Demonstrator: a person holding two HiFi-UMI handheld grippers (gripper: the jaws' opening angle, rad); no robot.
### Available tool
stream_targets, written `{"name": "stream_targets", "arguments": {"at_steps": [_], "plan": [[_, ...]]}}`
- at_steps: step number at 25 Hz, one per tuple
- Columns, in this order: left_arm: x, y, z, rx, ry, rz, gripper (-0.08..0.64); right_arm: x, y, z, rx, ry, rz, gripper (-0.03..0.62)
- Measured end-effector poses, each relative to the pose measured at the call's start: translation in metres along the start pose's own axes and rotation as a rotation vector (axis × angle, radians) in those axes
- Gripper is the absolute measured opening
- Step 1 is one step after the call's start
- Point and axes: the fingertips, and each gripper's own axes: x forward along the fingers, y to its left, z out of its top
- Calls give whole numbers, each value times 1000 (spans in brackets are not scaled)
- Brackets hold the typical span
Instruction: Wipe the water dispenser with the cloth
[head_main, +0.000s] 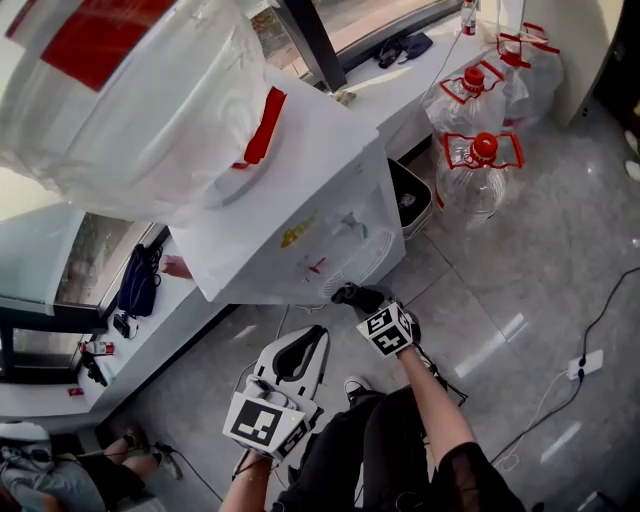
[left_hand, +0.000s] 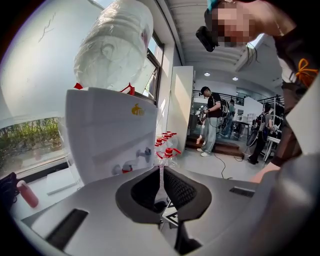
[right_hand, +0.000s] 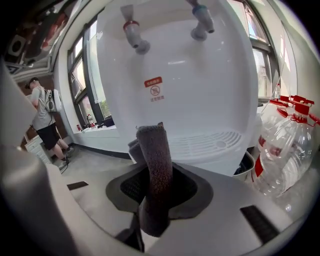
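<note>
Hanging low near the person's legs (head_main: 360, 445), the left hand-held gripper (left_hand: 161, 172) had its jaws together on nothing. The right hand-held gripper (right_hand: 155, 187) pinched the grey cloth (right_hand: 152, 150) just short of the drip tray (right_hand: 212, 142) of the water dispenser (right_hand: 200, 90). Sweeping high might knock the taps (right_hand: 135, 36); sweeping wide, the bottles (right_hand: 285, 150) beside.

Head view: steep down on dispenser (head_main: 320, 190). Right gripper view: v. close, low, facing its front. Left gripper view: farther back, same front.
</note>
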Motion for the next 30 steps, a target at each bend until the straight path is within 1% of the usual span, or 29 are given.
{"name": "stream_targets", "arguments": {"at_steps": [5, 10, 15, 19, 21, 24, 27, 30], "plan": [[13, -16, 10, -11, -4, -39, 30, -20, -57, 0, 26, 10, -84, 112], [23, -24, 10, -7, 20, -51, 29, -32, -112, 4, 78, 7, -161, 110], [34, -22, 12, -20, 31, -37, 29, -33, -153, 14, 65, 21, -196, 110], [47, -17, 12, -14, 38, -23, 29, -29, -186, 28, 77, 2, -230, 110], [53, -15, 15, -12, 36, -14, 29, -27, -195, 34, 54, 9, -230, 110], [59, -12, 24, -24, 27, 3, 29, -28, -195, 35, 22, 29, -221, 112], [63, -16, 34, -33, 25, 6, 29, -42, -190, 35, 53, 16, -211, 110], [60, -27, 46, -32, 27, -7, 30, -73, -178, 43, 125, -15, -194, 110]]}}
